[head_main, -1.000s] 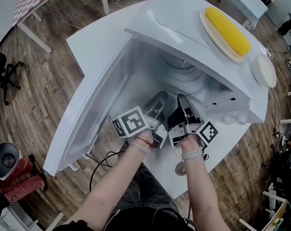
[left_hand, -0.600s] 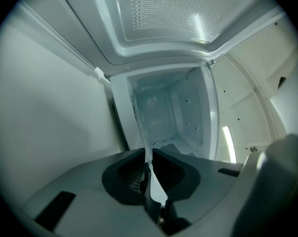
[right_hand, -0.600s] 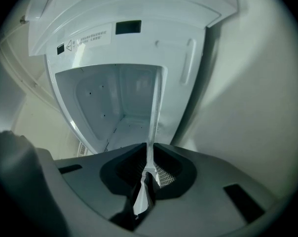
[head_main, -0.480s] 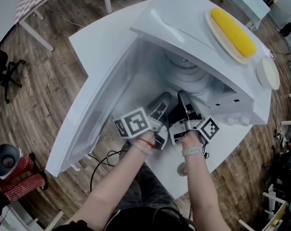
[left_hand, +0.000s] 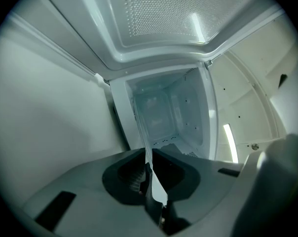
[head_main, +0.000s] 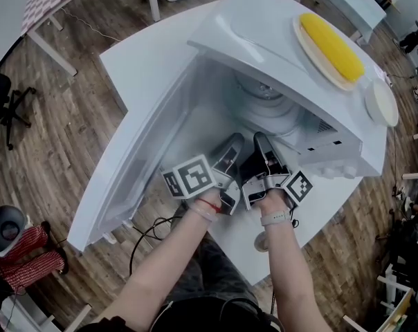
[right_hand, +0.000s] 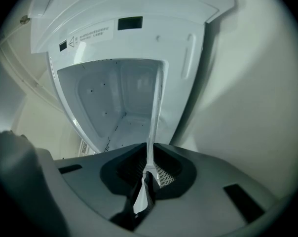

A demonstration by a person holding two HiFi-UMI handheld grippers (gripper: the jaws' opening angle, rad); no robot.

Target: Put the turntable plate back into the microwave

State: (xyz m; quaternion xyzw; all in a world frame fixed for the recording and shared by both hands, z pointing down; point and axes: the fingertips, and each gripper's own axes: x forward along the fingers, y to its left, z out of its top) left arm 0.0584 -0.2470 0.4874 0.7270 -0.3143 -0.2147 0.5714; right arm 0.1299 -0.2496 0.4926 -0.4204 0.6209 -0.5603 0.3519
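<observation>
Left gripper [head_main: 230, 149]: jaws pinched on near rim of glass turntable plate [head_main: 266, 106], plate mostly inside microwave [head_main: 264, 40] cavity. Right gripper [head_main: 261, 147]: jaws clamped on same rim, just beside. Keep plate level, lower both sides together, centre it before releasing.

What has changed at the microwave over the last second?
Nothing visibly. The left tool and right tool both stay shut on the rim of the glass turntable plate, at the mouth of the microwave. The corn stays on top.
</observation>
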